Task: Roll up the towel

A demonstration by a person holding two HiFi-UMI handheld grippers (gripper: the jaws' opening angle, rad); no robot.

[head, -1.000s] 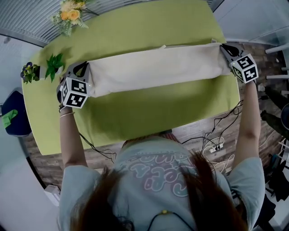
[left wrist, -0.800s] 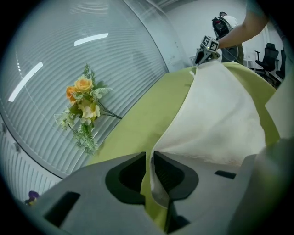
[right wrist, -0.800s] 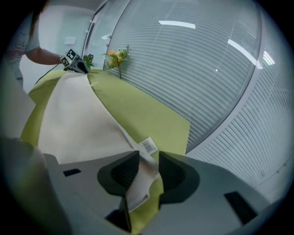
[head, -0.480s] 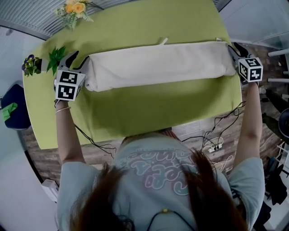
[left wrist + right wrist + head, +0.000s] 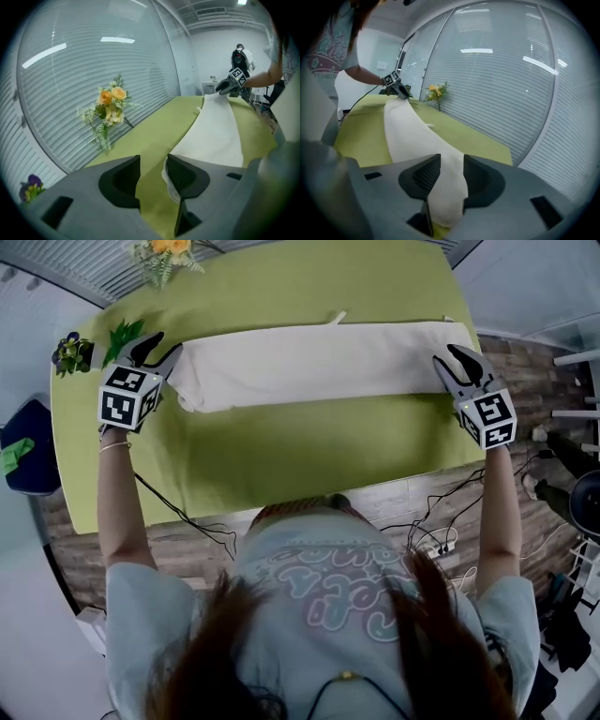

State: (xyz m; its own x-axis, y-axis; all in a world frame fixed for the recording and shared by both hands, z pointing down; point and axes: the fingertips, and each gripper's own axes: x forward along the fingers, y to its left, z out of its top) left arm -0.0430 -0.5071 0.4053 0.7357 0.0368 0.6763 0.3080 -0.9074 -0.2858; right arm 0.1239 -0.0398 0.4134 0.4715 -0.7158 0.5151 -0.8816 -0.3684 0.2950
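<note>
A long white towel (image 5: 319, 362), folded lengthwise, lies across the far half of the green table (image 5: 309, 456). My left gripper (image 5: 153, 345) is at its left end. Its jaws (image 5: 153, 171) are open over bare green cloth, and the towel's end (image 5: 169, 180) lies just beside the right jaw. My right gripper (image 5: 457, 360) is at the towel's right end and is open. In the right gripper view the towel (image 5: 408, 131) runs away along the table, and its rounded end lies between the parted jaws (image 5: 450, 161). Each gripper view shows the other gripper far off at the towel's other end.
A yellow bouquet (image 5: 164, 249) and a purple flower with a green sprig (image 5: 75, 351) lie at the table's far left. Slatted glass walls (image 5: 93, 70) stand behind the table. Cables (image 5: 441, 540) lie on the floor by its near edge, and a dark stool (image 5: 23, 460) is on the left.
Both grippers were shut on the towel's ends and have let go. The left one has lifted and backed off to the left. The right one has moved inward over the towel's right end.
</note>
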